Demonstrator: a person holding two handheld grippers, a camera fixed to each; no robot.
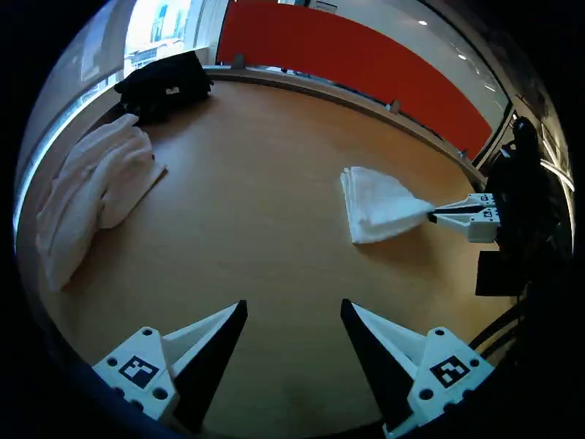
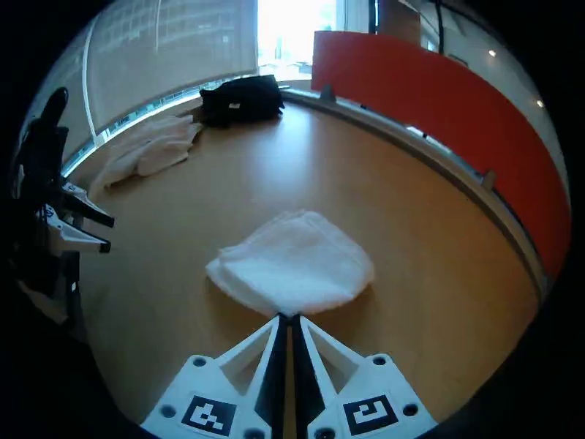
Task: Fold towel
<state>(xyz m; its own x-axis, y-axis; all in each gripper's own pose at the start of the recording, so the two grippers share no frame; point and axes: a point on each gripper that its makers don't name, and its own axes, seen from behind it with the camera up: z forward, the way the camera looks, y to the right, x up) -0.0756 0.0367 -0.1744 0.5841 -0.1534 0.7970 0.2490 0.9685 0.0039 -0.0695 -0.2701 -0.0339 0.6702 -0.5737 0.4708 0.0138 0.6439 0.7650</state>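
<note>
A white folded towel [image 2: 292, 263] lies on the wooden table [image 2: 409, 241]. My right gripper [image 2: 287, 319] is shut on its near corner, the fingers almost together. In the left gripper view the same towel [image 1: 374, 201] lies at the right of the table [image 1: 256, 219], with the right gripper [image 1: 436, 214] pinching its pointed corner from the right. My left gripper [image 1: 292, 306] stands open over bare wood near the table's front, well apart from the towel and with nothing between its fingers. In the right gripper view it [image 2: 107, 234] appears at the far left, also open.
A loose heap of white towels [image 1: 95, 190] [image 2: 150, 146] lies at the table's far side by the window. A black bag [image 1: 164, 84] [image 2: 241, 99] sits behind the heap. A red panel [image 1: 351, 58] [image 2: 453, 110] runs along the table's back edge.
</note>
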